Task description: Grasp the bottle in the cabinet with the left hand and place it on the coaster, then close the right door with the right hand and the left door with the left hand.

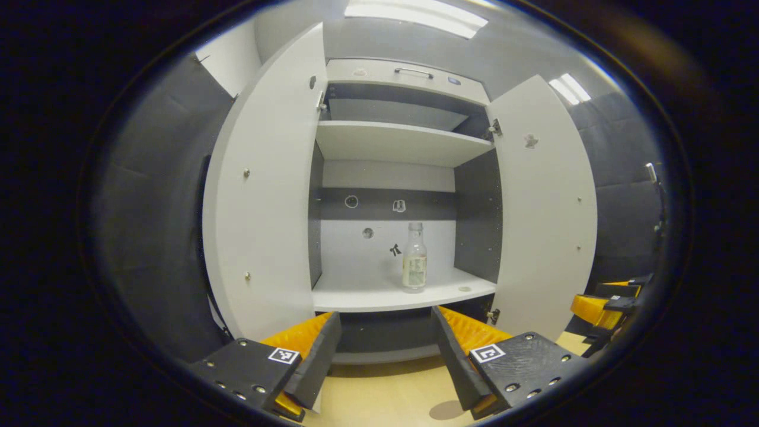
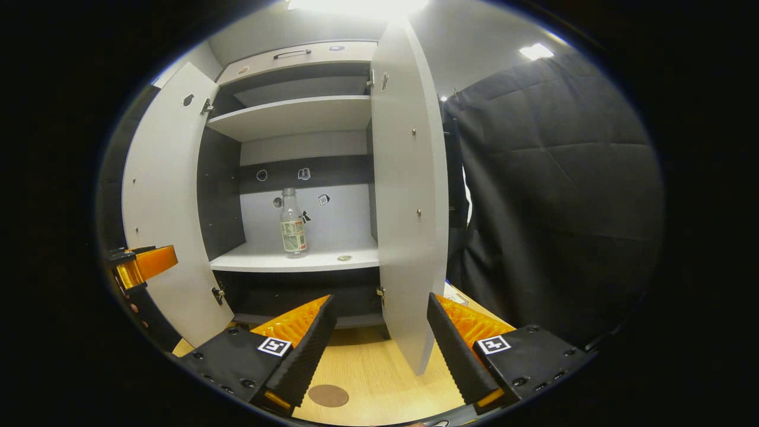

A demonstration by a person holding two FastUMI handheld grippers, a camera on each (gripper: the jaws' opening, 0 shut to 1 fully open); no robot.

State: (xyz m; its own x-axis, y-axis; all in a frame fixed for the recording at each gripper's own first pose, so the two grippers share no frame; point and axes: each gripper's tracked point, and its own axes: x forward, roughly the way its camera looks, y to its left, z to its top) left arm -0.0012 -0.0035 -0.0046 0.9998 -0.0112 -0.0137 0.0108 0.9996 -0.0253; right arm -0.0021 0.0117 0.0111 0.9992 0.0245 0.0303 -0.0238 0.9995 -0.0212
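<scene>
Left gripper view looks straight along the left gripper (image 1: 385, 356), whose two fingers stand spread wide apart with nothing between them, low over the wooden counter (image 1: 385, 394). Ahead and above that gap sits the bottle (image 1: 414, 257), upright on the lower shelf (image 1: 367, 296) of the open cabinet, its long axis vertical and its neck toward the shelf above; it lies slightly to the right of the gripper's centre line and well apart from the fingertips, so my judgement is that the move is a forward, rising reach with a small drift rightward. Both doors hang open, the left door (image 1: 261, 196) and the right door (image 1: 545, 201) flanking the opening. The coaster (image 1: 446, 410), a round brown disc, lies on the counter just beside the right-hand finger. In the right gripper view the right gripper (image 2: 379, 350) is likewise spread and empty, pointing at the right door's edge (image 2: 409, 196), with the bottle (image 2: 292, 222) farther left, so the left gripper seems better aligned.
</scene>
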